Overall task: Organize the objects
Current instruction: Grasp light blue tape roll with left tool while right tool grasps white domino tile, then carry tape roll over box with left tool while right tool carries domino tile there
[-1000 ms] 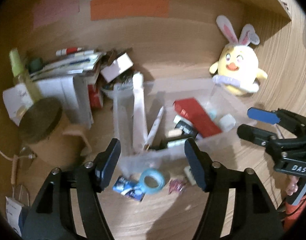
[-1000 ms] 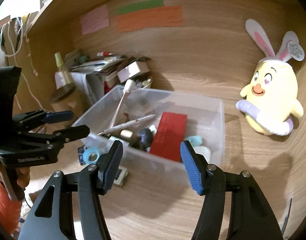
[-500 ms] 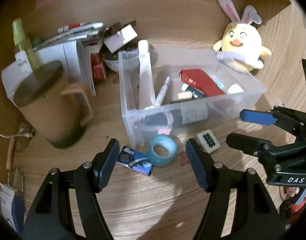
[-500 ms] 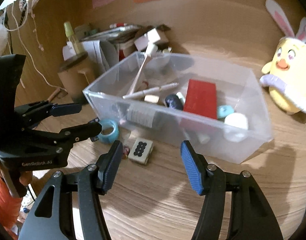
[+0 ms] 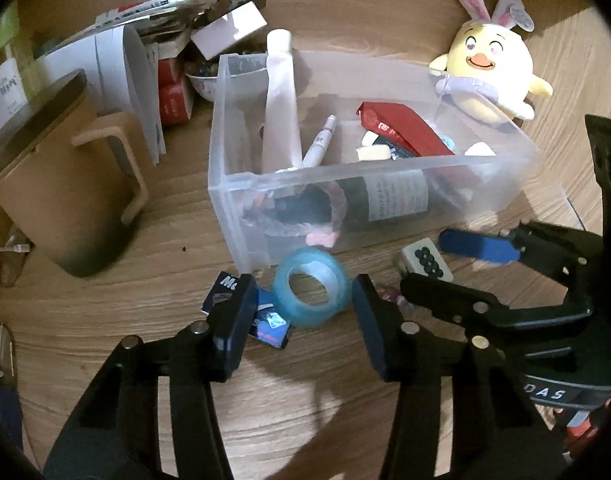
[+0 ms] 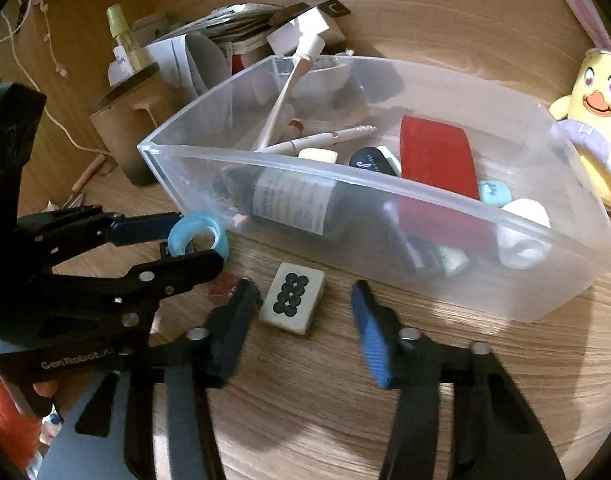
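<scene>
Tape roll (image 5: 311, 293) between spread left fingers (image 5: 233, 320), mahjong tile (image 6: 292, 298) between spread right fingers (image 6: 369, 340), bin (image 6: 505, 296) behind.

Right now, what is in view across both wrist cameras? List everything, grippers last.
clear bin: 1, transparent, centre of desk, holds bottle, pen, red pack, small items
tape roll: 1, light blue, desk, front of bin, between left gripper's fingers
mahjong tile: 1, white, black dots, desk, front of bin
blue packet: 1, beside tape roll
mug: 1, tan, lidded, left of bin
plush chick: 1, yellow, bunny ears, behind bin
paper pile: back left
left gripper: open, around tape roll
right gripper: open, around mahjong tile
</scene>
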